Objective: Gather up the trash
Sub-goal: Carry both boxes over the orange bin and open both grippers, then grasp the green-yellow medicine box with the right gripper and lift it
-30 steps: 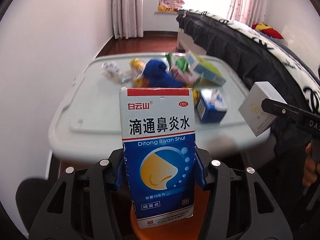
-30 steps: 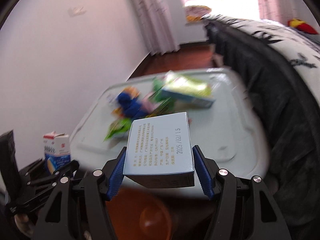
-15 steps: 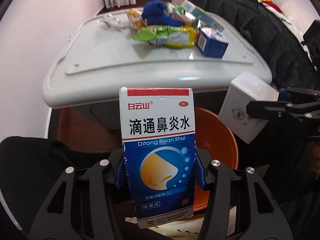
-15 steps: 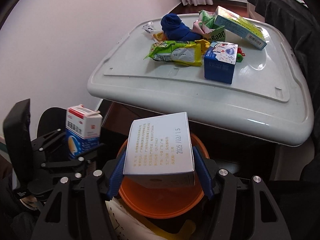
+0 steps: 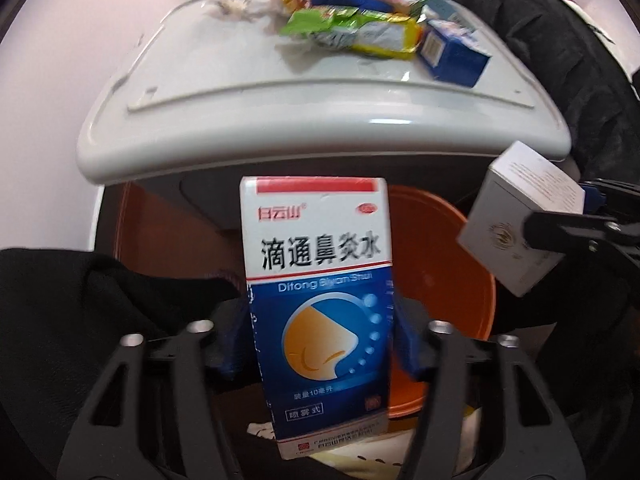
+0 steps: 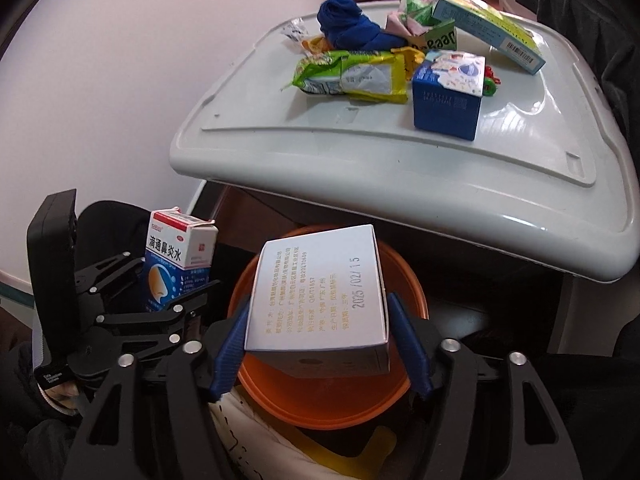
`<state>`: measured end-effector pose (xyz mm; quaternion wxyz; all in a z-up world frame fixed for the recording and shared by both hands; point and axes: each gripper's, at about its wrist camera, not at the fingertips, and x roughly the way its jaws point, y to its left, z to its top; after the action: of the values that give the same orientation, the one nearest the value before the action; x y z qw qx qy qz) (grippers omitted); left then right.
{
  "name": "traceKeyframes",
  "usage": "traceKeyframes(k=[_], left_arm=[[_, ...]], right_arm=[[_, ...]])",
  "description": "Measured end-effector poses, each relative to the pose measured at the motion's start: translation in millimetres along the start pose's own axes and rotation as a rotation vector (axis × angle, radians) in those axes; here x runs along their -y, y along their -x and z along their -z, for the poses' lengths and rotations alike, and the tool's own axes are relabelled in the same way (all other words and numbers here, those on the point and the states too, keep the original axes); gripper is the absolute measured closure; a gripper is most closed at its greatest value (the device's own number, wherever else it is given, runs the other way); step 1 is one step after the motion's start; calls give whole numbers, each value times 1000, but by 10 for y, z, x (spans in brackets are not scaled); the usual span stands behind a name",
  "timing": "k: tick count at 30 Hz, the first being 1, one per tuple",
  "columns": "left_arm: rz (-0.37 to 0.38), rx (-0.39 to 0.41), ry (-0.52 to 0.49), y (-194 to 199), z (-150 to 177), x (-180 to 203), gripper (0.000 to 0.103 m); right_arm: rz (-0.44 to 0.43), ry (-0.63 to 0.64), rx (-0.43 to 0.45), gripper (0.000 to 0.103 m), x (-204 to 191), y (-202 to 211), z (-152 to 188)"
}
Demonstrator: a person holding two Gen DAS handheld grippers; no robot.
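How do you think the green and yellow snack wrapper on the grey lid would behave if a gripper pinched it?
The snack wrapper looks crinkled and partly flattened, so it would probably crumple and flop. Its glossy film may slip between the fingers. It seems light, likely sliding across the grey lid when nudged.

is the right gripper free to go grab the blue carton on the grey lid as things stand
Probably not yet: the right gripper is shut on a white box over the orange bin. The path to the blue carton looks unobstructed.
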<state>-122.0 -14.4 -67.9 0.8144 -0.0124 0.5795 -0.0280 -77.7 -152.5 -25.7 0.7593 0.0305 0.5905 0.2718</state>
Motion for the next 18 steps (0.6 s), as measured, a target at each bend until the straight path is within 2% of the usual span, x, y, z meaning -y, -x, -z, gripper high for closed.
traceKeyframes(k=[1, 5, 10, 18], left_arm=[[-5, -5, 16, -12, 1, -30, 11], [1, -18, 57, -24, 3, -122, 11], [-9, -19, 50, -34, 3, -111, 11], [-22, 26, 46, 45, -120, -96, 11]], right_arm=[[3, -19, 9, 19, 37, 14, -1], [-14, -65, 52, 18, 144, 129, -21], [17, -58, 100, 18, 187, 293, -75], [52, -76, 148, 18, 272, 439, -186]])
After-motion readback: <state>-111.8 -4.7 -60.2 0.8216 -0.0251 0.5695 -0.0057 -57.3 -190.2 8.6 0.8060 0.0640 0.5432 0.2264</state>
